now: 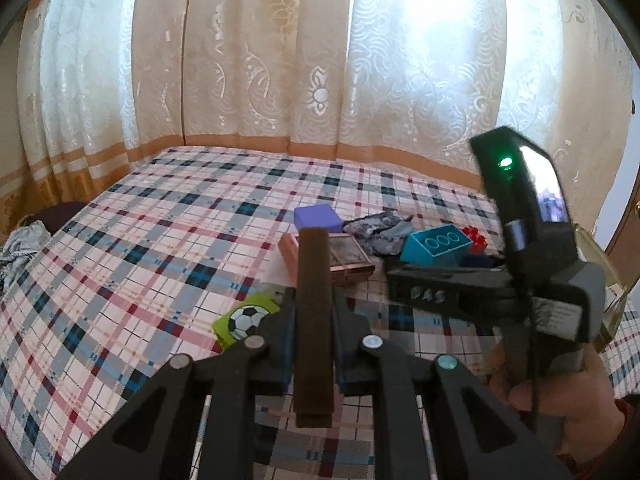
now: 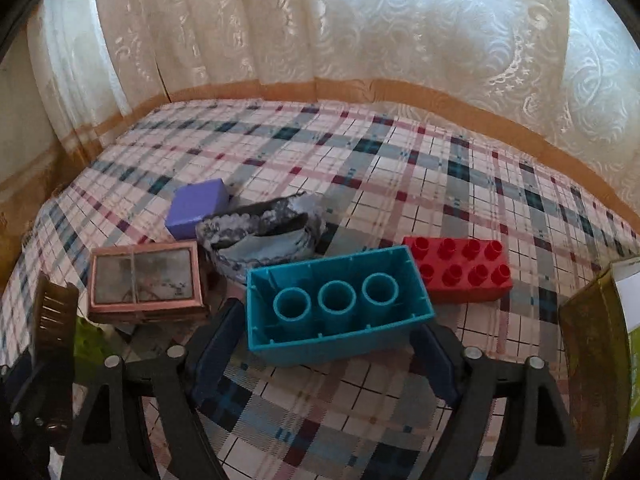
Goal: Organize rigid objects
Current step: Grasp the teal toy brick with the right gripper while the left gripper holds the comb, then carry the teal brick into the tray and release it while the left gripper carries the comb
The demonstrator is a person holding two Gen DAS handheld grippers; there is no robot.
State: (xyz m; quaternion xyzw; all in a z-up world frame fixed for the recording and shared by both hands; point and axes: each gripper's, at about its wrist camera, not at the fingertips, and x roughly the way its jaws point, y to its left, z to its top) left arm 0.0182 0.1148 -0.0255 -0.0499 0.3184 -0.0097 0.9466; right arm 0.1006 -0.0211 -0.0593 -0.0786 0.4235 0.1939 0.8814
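My left gripper (image 1: 313, 312) is shut on a dark brown flat block (image 1: 314, 320), held upright above the plaid bed. My right gripper (image 2: 326, 344) is open, its fingers on either side of an upturned teal building brick (image 2: 340, 304) that lies on the bed; the brick also shows in the left wrist view (image 1: 434, 245). A red studded brick (image 2: 460, 268) lies just behind the teal one. A pink framed box (image 2: 146, 280), a purple cube (image 2: 198, 206) and a grey patterned cloth pouch (image 2: 264, 236) lie to the left.
A green card with a football (image 1: 246, 320) lies under my left gripper. The plaid bed sheet (image 2: 400, 168) stretches back to lace curtains (image 2: 320, 20). An olive-gold container (image 2: 592, 344) stands at the right edge. Crumpled cloth (image 1: 20, 248) lies at the bed's left edge.
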